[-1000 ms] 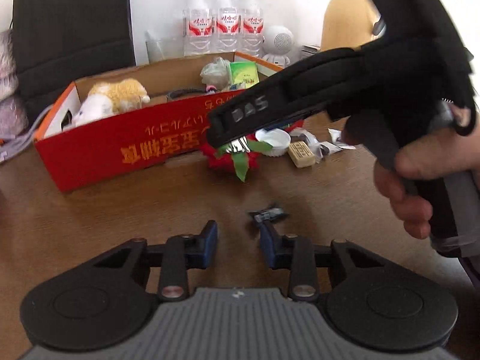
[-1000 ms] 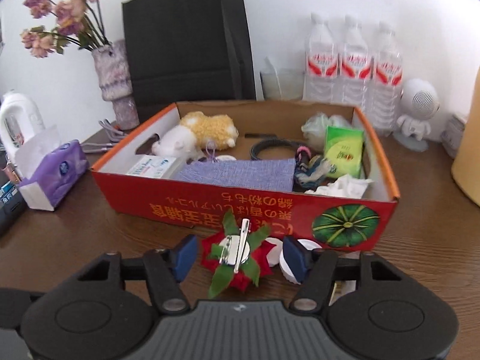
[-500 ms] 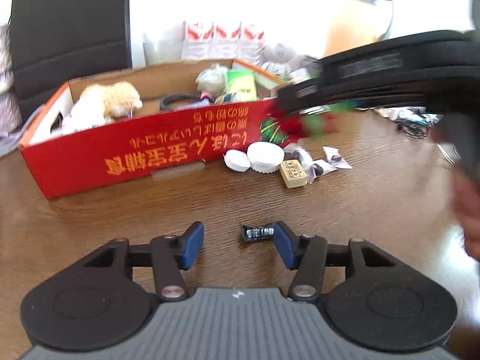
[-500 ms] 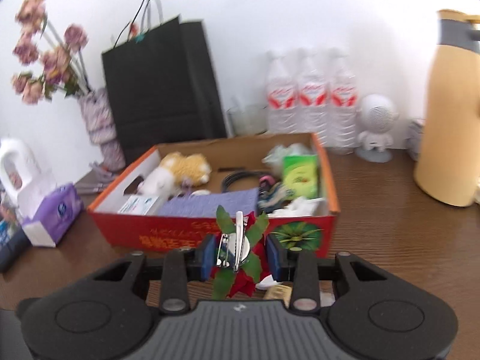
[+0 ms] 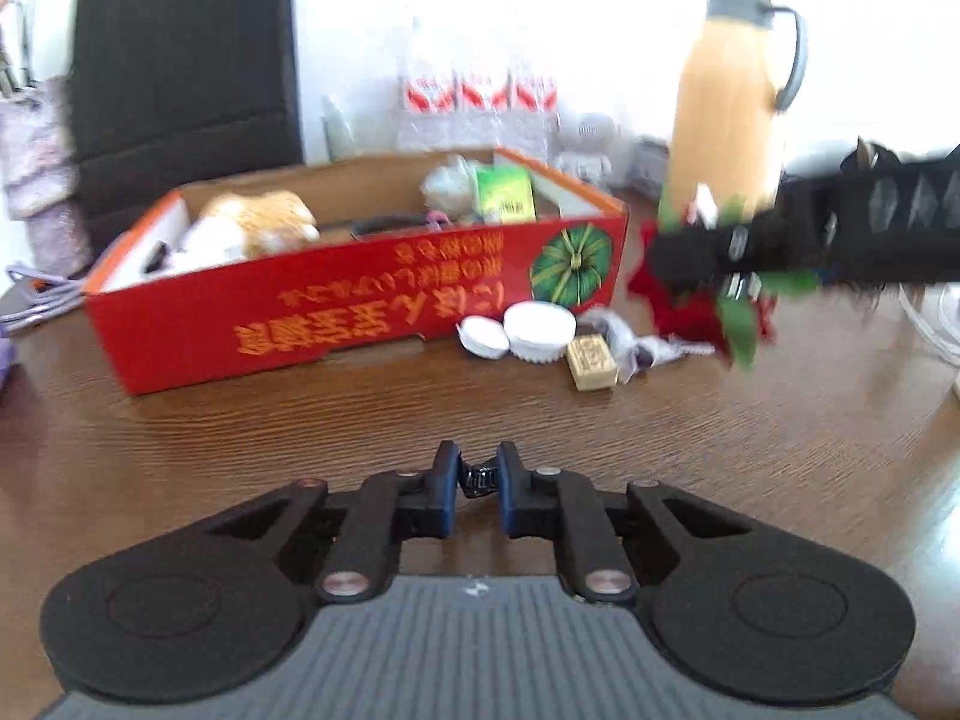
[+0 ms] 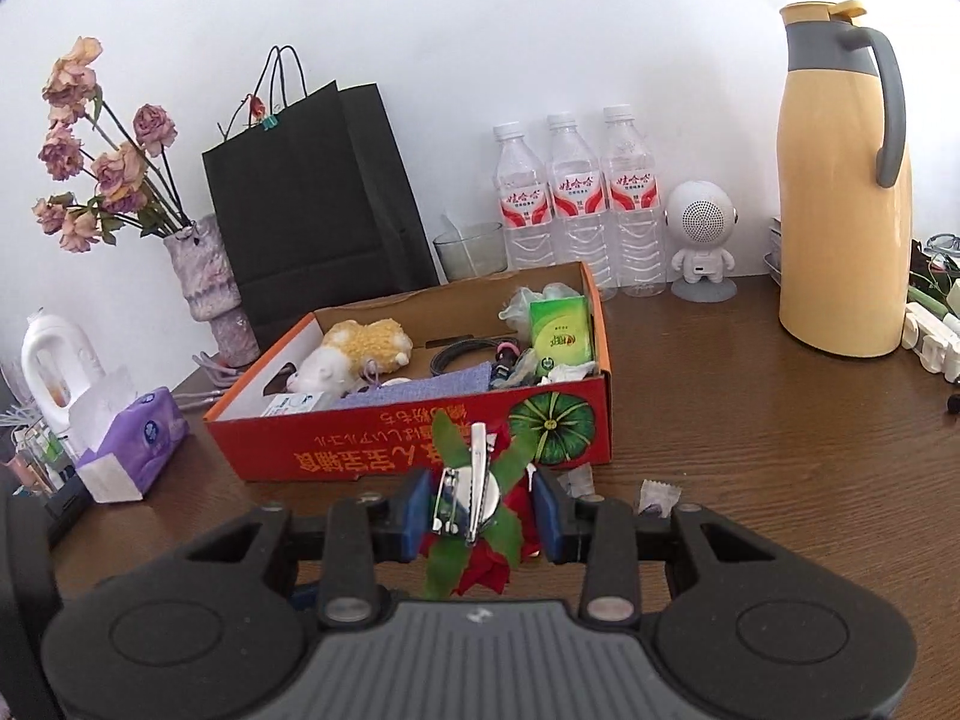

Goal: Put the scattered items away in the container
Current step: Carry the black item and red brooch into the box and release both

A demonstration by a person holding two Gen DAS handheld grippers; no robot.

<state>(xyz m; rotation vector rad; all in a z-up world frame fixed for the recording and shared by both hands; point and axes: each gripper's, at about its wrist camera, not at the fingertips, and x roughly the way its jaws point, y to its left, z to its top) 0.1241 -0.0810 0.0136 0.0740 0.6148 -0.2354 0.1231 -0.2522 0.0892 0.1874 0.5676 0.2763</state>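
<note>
A: Two items are off the counter [image 5: 240,438] now?
B: Yes. A second ago the left tool [image 5: 478,474] stood apart beside the small dark wrapper [image 5: 477,478]; now it is closing on it. The right tool [image 6: 480,510], then low at the red box [image 6: 372,450], holds the flower clip [image 6: 474,504] lifted before it.
A: So both go in next.

You are working in a lived-in home room: the wood-grain tabletop [image 6: 750,420] against a white wall carries dried flowers in a vase [image 6: 207,288], a yellow thermos jug [image 6: 840,198], three water bottles [image 6: 579,204], a tissue pack [image 6: 135,441] and a black paper bag [image 6: 312,204].
</note>
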